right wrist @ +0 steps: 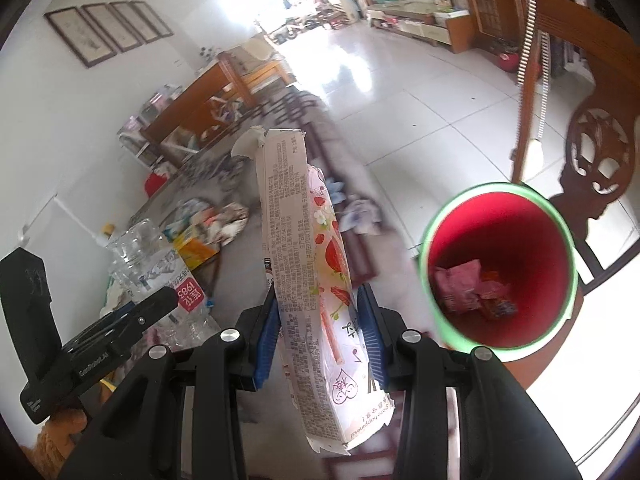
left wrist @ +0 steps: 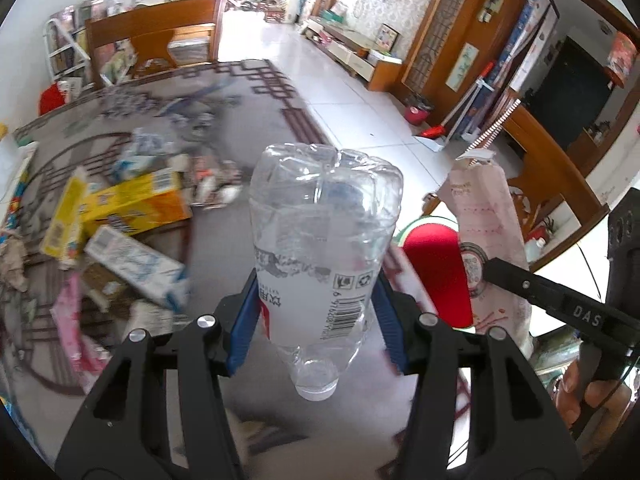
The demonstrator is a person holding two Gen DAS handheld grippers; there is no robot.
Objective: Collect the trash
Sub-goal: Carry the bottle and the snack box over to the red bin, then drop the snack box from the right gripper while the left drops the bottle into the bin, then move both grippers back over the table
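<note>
— Between the blue pads of the left gripper (left wrist: pixel 316 316), what's held?

— A clear plastic bottle (left wrist: pixel 320 240), crumpled, clamped around its labelled middle with the cap end toward the camera and the base pointing away. The jaws stand part-way closed, pressing on both sides of it.

— And the right gripper (right wrist: pixel 318 336)?

— Its jaws are nearly together, pinching a flattened pink-and-white carton (right wrist: pixel 308 264) with strawberry print. The carton stands on edge between the pads, torn top pointing away.

— Where does the trash go?

— Just to the right of the carton sits a bin (right wrist: pixel 560 240) with a red inside and a green rim. Some crumpled pink wrappers (right wrist: pixel 460 284) already lie at its bottom. From the left camera the bin shows partly behind the carton.

— What's still out?

— Further left, on the patterned table top (left wrist: pixel 224 240), a heap: a yellow box (left wrist: pixel 136 204), a white-and-blue carton (left wrist: pixel 136 264), pink packaging (left wrist: pixel 72 320), crumpled paper. It's blurred, so finer detail I can't tell.

— Beyond that?

— A wooden chair (left wrist: pixel 156 44) at the table's far side, then white floor tiles (left wrist: pixel 360 92) running to a low cabinet along the wall.
</note>
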